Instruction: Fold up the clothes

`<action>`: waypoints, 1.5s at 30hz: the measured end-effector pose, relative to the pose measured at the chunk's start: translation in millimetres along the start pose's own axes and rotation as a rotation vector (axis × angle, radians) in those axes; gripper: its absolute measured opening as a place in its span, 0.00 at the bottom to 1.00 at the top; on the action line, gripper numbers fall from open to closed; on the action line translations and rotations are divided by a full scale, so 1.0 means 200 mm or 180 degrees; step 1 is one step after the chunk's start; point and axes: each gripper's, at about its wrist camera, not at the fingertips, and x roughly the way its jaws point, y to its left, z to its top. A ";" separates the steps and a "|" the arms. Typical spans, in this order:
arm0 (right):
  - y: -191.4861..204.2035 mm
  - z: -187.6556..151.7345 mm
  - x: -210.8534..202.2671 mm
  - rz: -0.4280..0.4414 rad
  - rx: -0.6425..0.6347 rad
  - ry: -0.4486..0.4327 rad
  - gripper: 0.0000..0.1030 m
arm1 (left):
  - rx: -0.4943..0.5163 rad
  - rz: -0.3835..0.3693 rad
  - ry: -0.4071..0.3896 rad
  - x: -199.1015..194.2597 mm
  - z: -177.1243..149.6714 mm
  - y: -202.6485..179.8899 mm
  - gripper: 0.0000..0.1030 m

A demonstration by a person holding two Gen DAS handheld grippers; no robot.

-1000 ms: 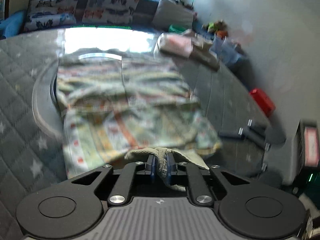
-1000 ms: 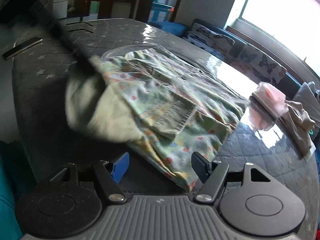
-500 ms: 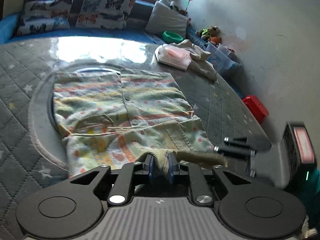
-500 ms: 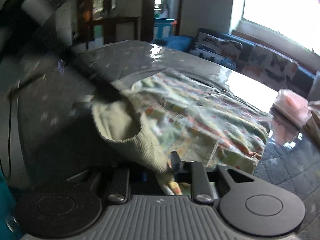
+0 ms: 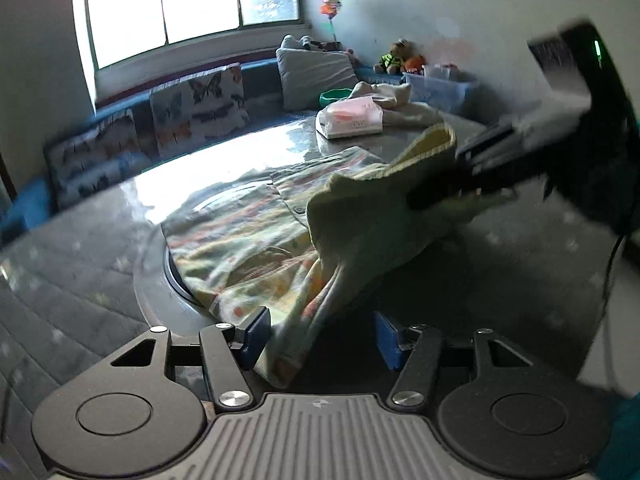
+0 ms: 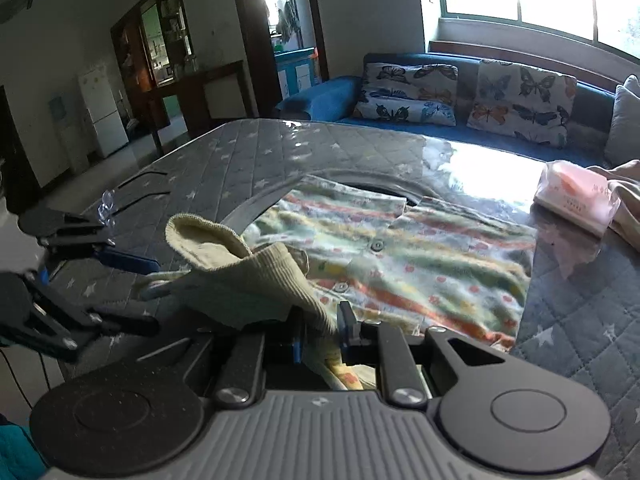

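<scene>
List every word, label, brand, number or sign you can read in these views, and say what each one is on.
No text can be read in either view.
Tissue pack: dark print on its pink and white wrapper, too small and blurred to read.
Right gripper's body: a green light, no legible marking.
Left gripper's body: a small emblem, no letters.

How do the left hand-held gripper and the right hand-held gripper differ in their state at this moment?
The left hand-held gripper has its jaws wide and opening, and the shirt hangs loose between them. The right hand-held gripper has narrow jaws that are closing and pinch the ribbed cuff. The left one sits low by the table; the right one lifts the cloth. Both have blue pads and point down at the same shirt.
</scene>
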 end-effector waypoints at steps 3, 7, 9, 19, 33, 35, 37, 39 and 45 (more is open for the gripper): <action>0.00 0.01 0.00 -0.0025 0.0005 -0.0023 0.15 | 0.0268 0.0159 -0.0055 0.04 -0.02 -0.01 0.58; -0.01 0.00 0.00 -0.0057 0.0038 -0.0047 0.15 | 0.0547 0.0303 -0.0097 0.07 -0.06 -0.01 0.48; -0.01 0.00 0.00 -0.0064 0.0047 -0.0055 0.14 | 0.0681 0.0345 -0.0114 0.09 -0.08 -0.01 0.35; 0.04 -0.08 -0.08 -0.0128 -0.0008 -0.0206 0.09 | 0.0982 0.0230 -0.0391 0.01 -0.13 -0.02 0.09; 0.22 -0.26 -0.54 0.0116 -0.0279 -0.0221 0.08 | 0.0732 -0.0541 -0.0572 -0.41 -0.17 -0.13 0.09; 0.24 -0.27 -0.58 0.0155 -0.0304 -0.0169 0.08 | 0.0637 -0.0582 -0.0585 -0.42 -0.16 -0.12 0.09; 0.24 -0.25 -0.58 0.0152 -0.0336 -0.0151 0.08 | 0.0543 -0.0619 -0.0598 -0.43 -0.14 -0.11 0.09; 0.22 -0.21 -0.55 0.0147 -0.0350 -0.0162 0.08 | 0.0486 -0.0589 -0.0597 -0.39 -0.12 -0.08 0.09; 0.11 -0.02 -0.38 0.0104 -0.0437 -0.0154 0.08 | 0.0246 -0.0498 -0.0562 -0.26 -0.01 0.08 0.09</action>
